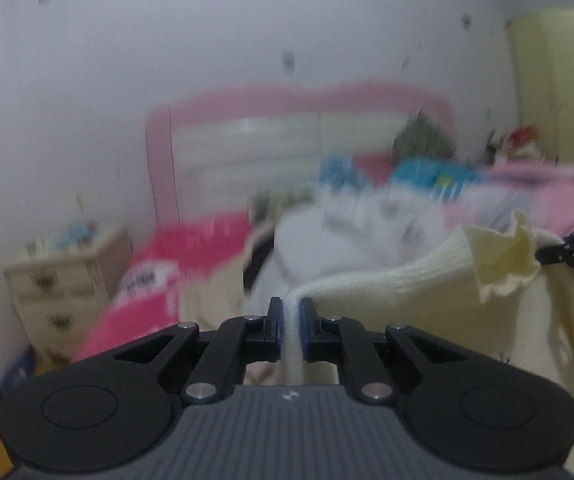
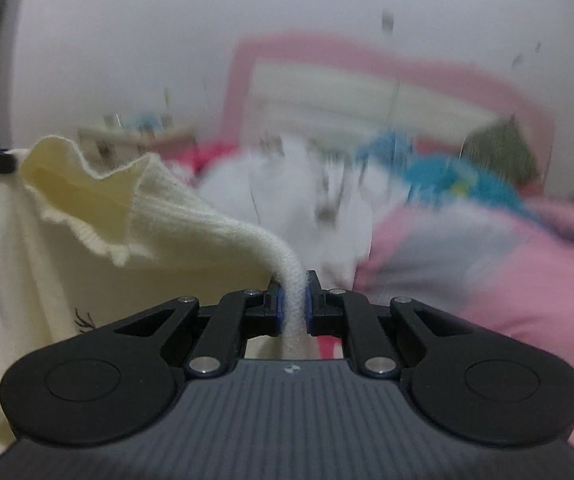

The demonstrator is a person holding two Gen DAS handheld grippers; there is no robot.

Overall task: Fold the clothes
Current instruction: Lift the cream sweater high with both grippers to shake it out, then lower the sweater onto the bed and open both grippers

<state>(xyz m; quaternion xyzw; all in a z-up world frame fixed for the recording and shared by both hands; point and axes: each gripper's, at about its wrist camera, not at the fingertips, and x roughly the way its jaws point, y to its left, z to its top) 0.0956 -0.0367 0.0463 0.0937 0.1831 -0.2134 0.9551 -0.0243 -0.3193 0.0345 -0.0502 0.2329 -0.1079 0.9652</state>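
We find the left hand-held gripper [image 1: 291, 308] clamped on a pinch of the cream knit garment [image 1: 387, 292], its blue pads pressed against the fabric on both sides. The right hand-held gripper [image 2: 294, 286] is likewise clamped on another pinch of the same garment, the knit running between its jaws. The garment hangs in the air between the two, above the bed [image 2: 507, 280], with its ruffled neck opening [image 2: 87, 200] sagging midway and the body draping below. We judge that the two grips sit at opposite shoulders, a hold that lets the cloth hang flat and square before it is laid down for folding; no fold is made yet. Much is hard to make out: the background is smeared in both views, so the white and blue items heaped on the bed [image 1: 367, 208] cannot be identified. The lower part of the garment is cut off by the frame edges, and a small dark motif [image 2: 85, 322] on its front is partly hidden behind the gripper body.
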